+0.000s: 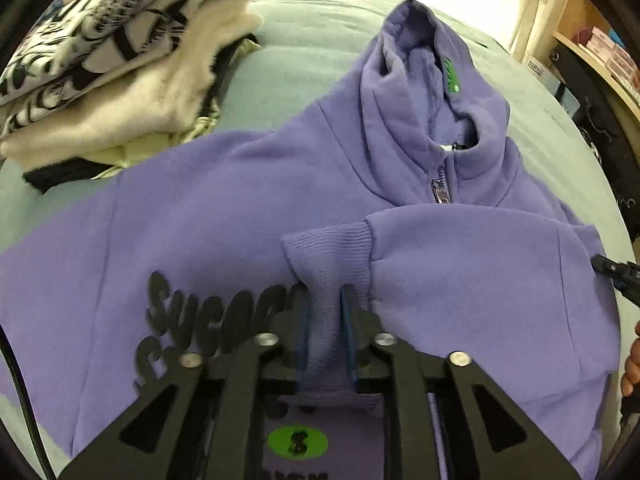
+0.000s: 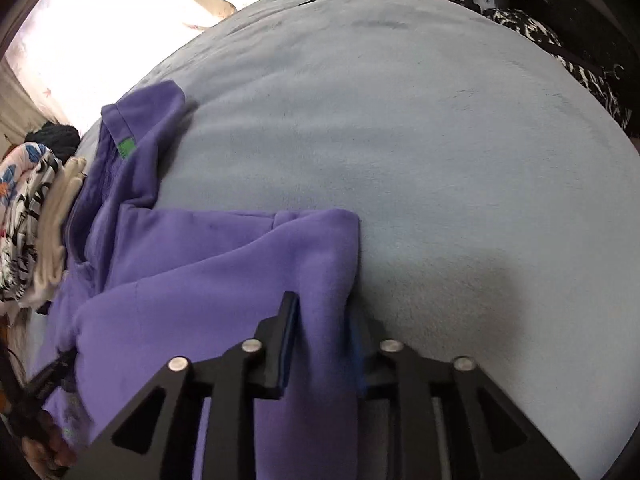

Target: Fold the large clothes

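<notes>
A purple zip hoodie [image 1: 224, 208] lies front up on a pale blue blanket [image 1: 312, 40], hood away from me, with black lettering and a green dollar badge on the chest. Its right sleeve [image 1: 460, 248] is folded across the chest. My left gripper [image 1: 326, 300] is shut on the sleeve's ribbed cuff [image 1: 328, 252]. In the right wrist view my right gripper [image 2: 326, 312] is shut on the folded edge of the hoodie [image 2: 224, 280] at its right side, low on the blanket [image 2: 400, 120]. The right gripper's tip shows at the right edge of the left wrist view [image 1: 616, 272].
A stack of folded clothes [image 1: 120, 60], black-and-white print over cream fleece, sits at the back left of the bed, also in the right wrist view [image 2: 36, 220]. A shelf with boxes [image 1: 600, 52] stands at the right. Dark patterned fabric [image 2: 560, 52] lies at the bed's far right.
</notes>
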